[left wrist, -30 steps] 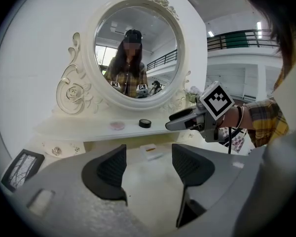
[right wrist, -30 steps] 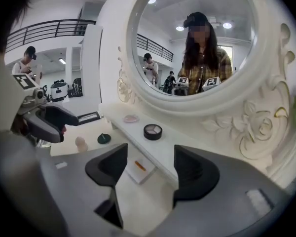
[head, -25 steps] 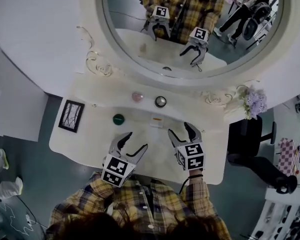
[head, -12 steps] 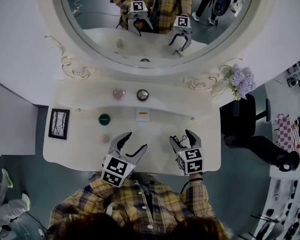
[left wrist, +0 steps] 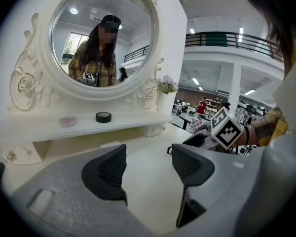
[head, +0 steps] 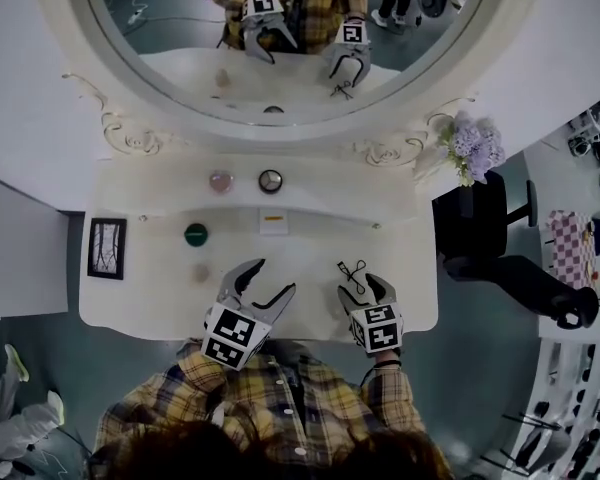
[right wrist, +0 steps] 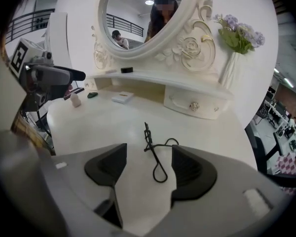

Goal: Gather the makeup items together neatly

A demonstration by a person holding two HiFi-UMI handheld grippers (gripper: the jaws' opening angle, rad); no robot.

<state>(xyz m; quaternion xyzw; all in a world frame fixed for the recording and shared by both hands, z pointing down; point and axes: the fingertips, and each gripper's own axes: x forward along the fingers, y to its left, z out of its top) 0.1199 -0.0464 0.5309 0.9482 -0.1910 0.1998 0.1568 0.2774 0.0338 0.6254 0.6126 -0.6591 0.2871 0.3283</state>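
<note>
On the white vanity table lie a green round item, a flat white box, a small pale bottle and a black eyelash curler. A pink compact and a black round jar sit on the raised shelf. My right gripper is open near the front edge. The eyelash curler lies on the table just ahead of its jaws, untouched. My left gripper is open too, empty, over bare tabletop, with the jar and compact far ahead.
A small framed picture stands at the table's left end. A vase of purple flowers sits at the shelf's right end. The big oval mirror rises behind the shelf. A dark chair stands right of the table.
My right gripper has drawn back toward the front edge, and the eyelash curler now shows ahead of it. The left gripper has hardly moved. The head view has shifted.
</note>
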